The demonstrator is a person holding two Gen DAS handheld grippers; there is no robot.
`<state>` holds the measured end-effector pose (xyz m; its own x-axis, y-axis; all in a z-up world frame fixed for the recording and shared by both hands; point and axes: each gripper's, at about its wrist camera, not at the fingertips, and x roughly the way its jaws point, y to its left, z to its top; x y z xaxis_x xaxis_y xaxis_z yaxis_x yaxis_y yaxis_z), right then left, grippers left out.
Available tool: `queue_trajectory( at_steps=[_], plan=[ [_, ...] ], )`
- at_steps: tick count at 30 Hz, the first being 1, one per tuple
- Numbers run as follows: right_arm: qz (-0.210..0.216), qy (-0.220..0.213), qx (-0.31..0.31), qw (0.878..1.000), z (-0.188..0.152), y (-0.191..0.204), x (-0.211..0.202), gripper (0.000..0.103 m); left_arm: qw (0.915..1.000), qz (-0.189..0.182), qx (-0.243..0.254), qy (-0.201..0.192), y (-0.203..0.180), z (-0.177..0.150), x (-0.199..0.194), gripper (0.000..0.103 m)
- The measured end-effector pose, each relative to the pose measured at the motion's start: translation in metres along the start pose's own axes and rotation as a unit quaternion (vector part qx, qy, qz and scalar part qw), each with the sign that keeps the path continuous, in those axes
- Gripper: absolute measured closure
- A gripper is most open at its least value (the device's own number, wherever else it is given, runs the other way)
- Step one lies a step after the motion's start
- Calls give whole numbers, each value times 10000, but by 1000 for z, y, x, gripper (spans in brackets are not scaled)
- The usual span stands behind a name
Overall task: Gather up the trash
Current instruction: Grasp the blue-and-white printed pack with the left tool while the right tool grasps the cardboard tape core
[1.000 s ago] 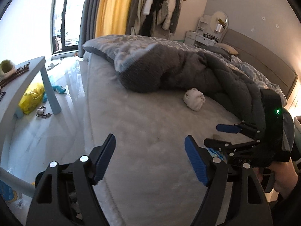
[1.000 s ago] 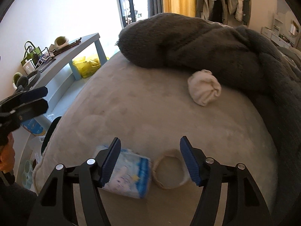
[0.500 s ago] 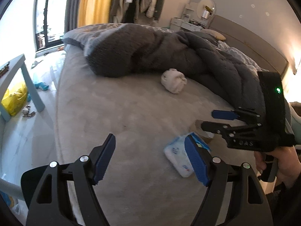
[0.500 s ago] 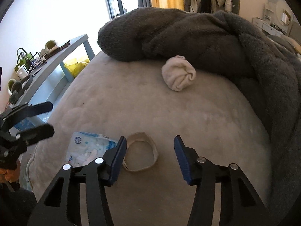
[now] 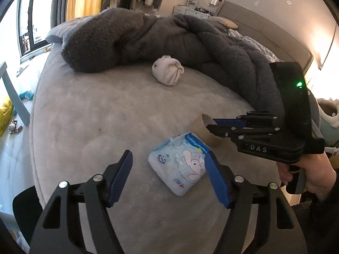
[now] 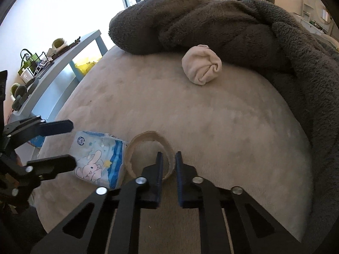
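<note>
Right claw newly clamped on cardboard ring

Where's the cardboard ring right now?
On the bed, low in the right wrist view: cardboard ring clamped at its near wall by the right gripper, beside the tissue pack.

I see a grey bed carrying a tissue pack, cardboard ring, rolled cloth and dark blanket.

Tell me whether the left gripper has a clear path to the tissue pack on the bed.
Probably yes. The tissue pack lies flat on the bed just ahead of the left gripper, whose jaws are closing with nothing pressed yet. The right gripper, shut on the cardboard ring beside it, sits close but not across the path.
</note>
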<state>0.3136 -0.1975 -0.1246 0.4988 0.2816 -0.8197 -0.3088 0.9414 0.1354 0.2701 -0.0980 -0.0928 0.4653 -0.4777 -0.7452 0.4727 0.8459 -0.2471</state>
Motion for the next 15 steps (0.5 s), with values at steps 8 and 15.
queue_trajectory(
  at_steps=[8, 15],
  plan=[
    [-24, -88, 60, 9999, -3, -6, -7, 94, 9994, -19, -193, 289, 2, -2, 20, 48],
    [-66, -116, 88, 9999, -4, -7, -8, 94, 9980, -95, -521, 357, 12, -3, 24, 68]
  ],
)
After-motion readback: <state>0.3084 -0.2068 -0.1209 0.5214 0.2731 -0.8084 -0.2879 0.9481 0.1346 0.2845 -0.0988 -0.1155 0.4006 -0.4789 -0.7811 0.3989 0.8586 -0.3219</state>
